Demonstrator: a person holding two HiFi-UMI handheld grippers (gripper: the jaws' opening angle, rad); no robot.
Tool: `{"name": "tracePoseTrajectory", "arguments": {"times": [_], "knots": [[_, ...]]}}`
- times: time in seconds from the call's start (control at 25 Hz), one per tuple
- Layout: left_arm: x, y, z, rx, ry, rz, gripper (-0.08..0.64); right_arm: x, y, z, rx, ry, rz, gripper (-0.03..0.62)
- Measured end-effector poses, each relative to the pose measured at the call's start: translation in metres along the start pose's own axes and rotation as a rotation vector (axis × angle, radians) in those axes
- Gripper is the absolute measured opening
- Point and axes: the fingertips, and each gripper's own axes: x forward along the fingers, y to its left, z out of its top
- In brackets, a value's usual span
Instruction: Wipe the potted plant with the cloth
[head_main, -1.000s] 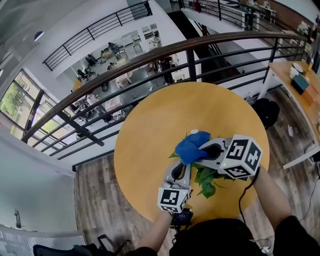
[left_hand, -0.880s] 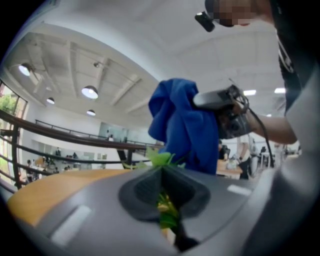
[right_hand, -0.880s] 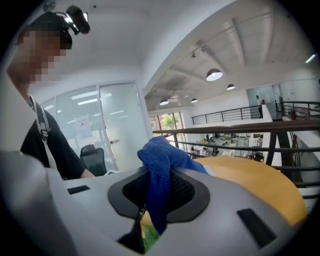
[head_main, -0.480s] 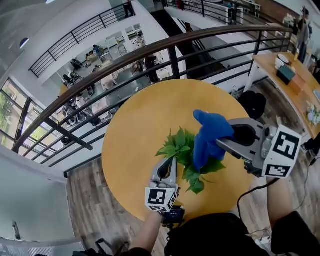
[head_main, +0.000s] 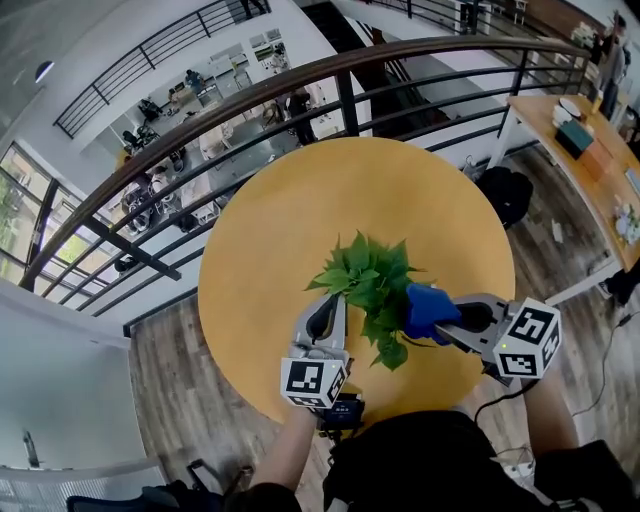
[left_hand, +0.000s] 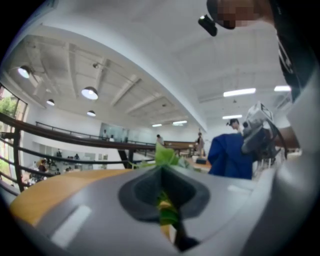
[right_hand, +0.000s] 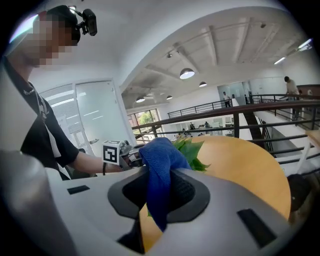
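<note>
The potted plant (head_main: 368, 278), a bunch of green leaves, stands near the front of the round yellow table (head_main: 300, 220). My left gripper (head_main: 333, 297) is shut on a leaf at the plant's left side; that leaf (left_hand: 166, 212) shows pinched between the jaws in the left gripper view. My right gripper (head_main: 432, 312) is shut on the blue cloth (head_main: 428, 308), low at the plant's right side. In the right gripper view the cloth (right_hand: 161, 172) hangs from the jaws, with the leaves (right_hand: 189, 150) just behind it. The pot itself is hidden under the leaves.
A dark metal railing (head_main: 340, 90) curves round the table's far side, over a drop to a lower floor. A wooden desk (head_main: 590, 150) with small objects stands at the right. A black bag (head_main: 505, 195) lies on the floor beside the table.
My right gripper has come down with the cloth, from raised above the plant's right side to low against its right leaves. The left gripper has kept its hold on the leaf.
</note>
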Motion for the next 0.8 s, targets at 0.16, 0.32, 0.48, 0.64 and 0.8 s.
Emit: {"name": "tracePoseTrajectory", "arguments": {"times": [0.16,0.32,0.48,0.64,0.8], "knots": [[-0.004,0.003,-0.003,0.002,0.012,0.007,0.003,-0.012,0.008,-0.016,0.043,0.021,0.019,0.074],[-0.010,0.005,-0.005,0.002,0.018,0.015,0.003,-0.026,0.014,-0.027,0.053,0.041,0.007,0.075],[-0.020,0.010,-0.002,0.001,0.013,0.035,0.003,-0.043,0.024,-0.030,0.046,0.050,-0.002,0.074],[-0.031,0.017,0.002,-0.010,-0.002,0.065,0.003,-0.063,0.034,-0.025,0.036,0.035,-0.011,0.074],[-0.044,0.022,0.013,-0.014,-0.030,0.089,0.003,-0.083,0.040,-0.009,0.011,-0.012,-0.037,0.074]]}}
